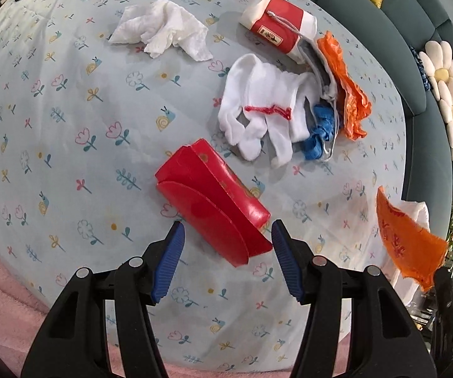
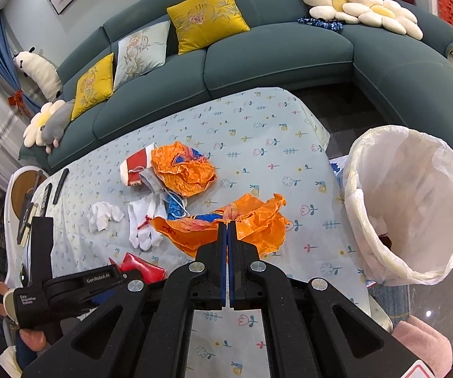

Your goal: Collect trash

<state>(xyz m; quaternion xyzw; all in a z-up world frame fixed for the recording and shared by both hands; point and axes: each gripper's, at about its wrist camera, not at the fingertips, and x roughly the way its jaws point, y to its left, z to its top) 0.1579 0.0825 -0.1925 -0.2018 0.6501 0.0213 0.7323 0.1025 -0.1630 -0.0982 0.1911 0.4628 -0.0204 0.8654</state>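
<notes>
- Leftmost on the floral tablecloth (image 1: 69, 119) lies a crumpled white tissue (image 1: 163, 28), well apart from both tools
- Next, near the cloth's middle, a flattened red paper box (image 1: 213, 201) lies on its side; the left gripper (image 1: 228, 230) points steeply down at it, blue pads spread and released, with the box's near end between the fingertips but not touched
- To pick it up well, I judge the pads should drop either side of the box's narrow width and squeeze across the folded flaps, not the slick top face, so it cannot slide out
- Further right sits a pile: a white glove (image 1: 264, 107) with red stitching, a blue scrap just beside it, an orange wrapper (image 1: 349, 94), and a red-and-white carton (image 1: 276, 22) behind
- Right again, the right gripper (image 2: 227, 225) is clenched on a second crumpled orange wrapper (image 2: 257, 223), held up above the cloth
- Far right, beyond the table edge, stands a bin lined with a white bag (image 2: 415, 195), mouth open and tilted toward the camera; the wrapper should travel fully over that rim before the jaws let go
- Behind everything runs a teal sofa (image 2: 273, 53) with yellow cushions
</notes>
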